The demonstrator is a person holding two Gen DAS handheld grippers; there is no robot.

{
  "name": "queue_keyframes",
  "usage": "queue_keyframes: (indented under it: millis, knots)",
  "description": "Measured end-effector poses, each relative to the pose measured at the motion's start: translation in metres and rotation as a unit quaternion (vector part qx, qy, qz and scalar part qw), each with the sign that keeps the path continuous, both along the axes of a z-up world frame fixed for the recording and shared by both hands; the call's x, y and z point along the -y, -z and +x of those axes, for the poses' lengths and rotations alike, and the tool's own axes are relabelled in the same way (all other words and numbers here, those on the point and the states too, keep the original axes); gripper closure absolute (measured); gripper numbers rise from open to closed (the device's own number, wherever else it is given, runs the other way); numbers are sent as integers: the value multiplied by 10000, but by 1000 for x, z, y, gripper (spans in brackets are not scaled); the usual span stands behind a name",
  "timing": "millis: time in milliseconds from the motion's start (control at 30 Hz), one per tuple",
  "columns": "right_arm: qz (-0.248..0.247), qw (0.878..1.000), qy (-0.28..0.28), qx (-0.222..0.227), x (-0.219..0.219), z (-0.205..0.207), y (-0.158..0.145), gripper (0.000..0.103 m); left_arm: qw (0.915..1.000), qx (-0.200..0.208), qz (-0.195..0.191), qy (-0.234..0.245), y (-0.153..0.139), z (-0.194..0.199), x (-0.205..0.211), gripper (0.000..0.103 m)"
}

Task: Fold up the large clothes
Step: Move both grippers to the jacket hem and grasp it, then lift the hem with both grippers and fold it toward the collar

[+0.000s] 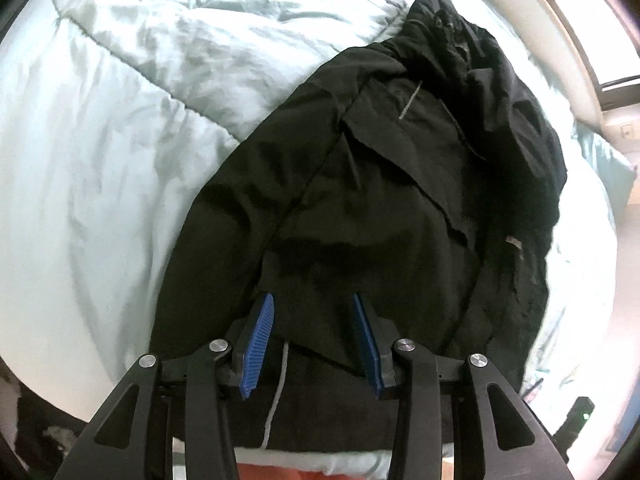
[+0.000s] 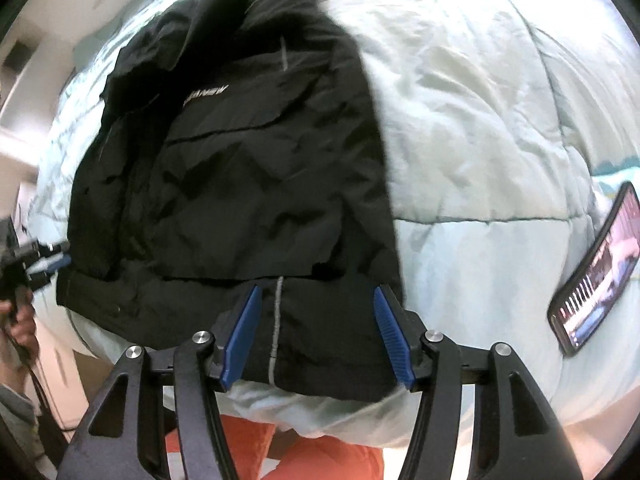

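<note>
A large black jacket (image 1: pixel 380 200) lies on a pale blue quilt (image 1: pixel 120 120), its hem toward me and its hood at the far end. My left gripper (image 1: pixel 314 300) is open just above the hem, its blue pads on either side of a grey reflective strip (image 1: pixel 276 392). In the right wrist view the same jacket (image 2: pixel 248 168) shows white lettering on the chest. My right gripper (image 2: pixel 316 292) is open above the hem, near the jacket's right edge. The left gripper (image 2: pixel 36 260) shows at the far left of that view, beside the jacket.
A phone (image 2: pixel 596 268) with a lit screen lies on the quilt (image 2: pixel 480 120) to the right of the jacket. Orange cloth (image 2: pixel 320 456) shows below the bed's near edge. Walls and a window (image 1: pixel 600 40) lie beyond the bed.
</note>
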State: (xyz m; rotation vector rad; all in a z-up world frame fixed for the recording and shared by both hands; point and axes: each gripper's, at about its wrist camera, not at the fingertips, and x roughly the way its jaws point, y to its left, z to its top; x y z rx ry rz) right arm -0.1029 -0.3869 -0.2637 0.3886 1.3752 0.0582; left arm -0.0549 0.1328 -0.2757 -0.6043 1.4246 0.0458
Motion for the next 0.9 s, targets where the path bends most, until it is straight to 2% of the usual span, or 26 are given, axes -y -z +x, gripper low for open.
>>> queue_keyframes:
  millis: [67,167,300,400,433,467,500,567,633,700,767,900]
  knots:
    - [-141,9999,62,2,6,0,-3,36,9998,48,-192,-67,-1,-6,-7,61]
    - [-247,9996,92,-86,13,2,-3,36,9991,131,-318,-261,-3,-17,-20,59]
    - [-159,9996,126,-219,17,7,1,36,9983,200,-107,-546,-7,-30,-46,56]
    - [-276,9993,51,-237,14,12,0,36,9971,261,-34,-710,-10,-34,-70,55]
    - [-298,9992,28,-248,13,14,0,36,9974,211,68,-678,-9,-34,-75,54]
    - [-295,9992,24,-258,12,15,0,36,9980,149,82,-612,-6,-33,-78,48]
    - [-286,9992,41,-273,11,16,1,36,9985,71,-22,-536,0,-32,-81,46]
    - [-278,9991,63,-324,11,17,2,36,9977,-157,-526,-396,18,-32,-82,46]
    - [-284,9989,94,-357,11,17,2,36,9954,-349,-885,-55,32,-31,-73,46]
    - [-331,9988,104,-359,12,17,1,36,9965,-397,-708,195,34,-31,-63,46]
    - [-358,9987,146,-335,15,14,-2,36,9977,-229,-535,347,30,-32,-53,46]
    - [-53,9977,436,-523,29,7,9,36,9982,-244,-354,414,34,-30,-47,46]
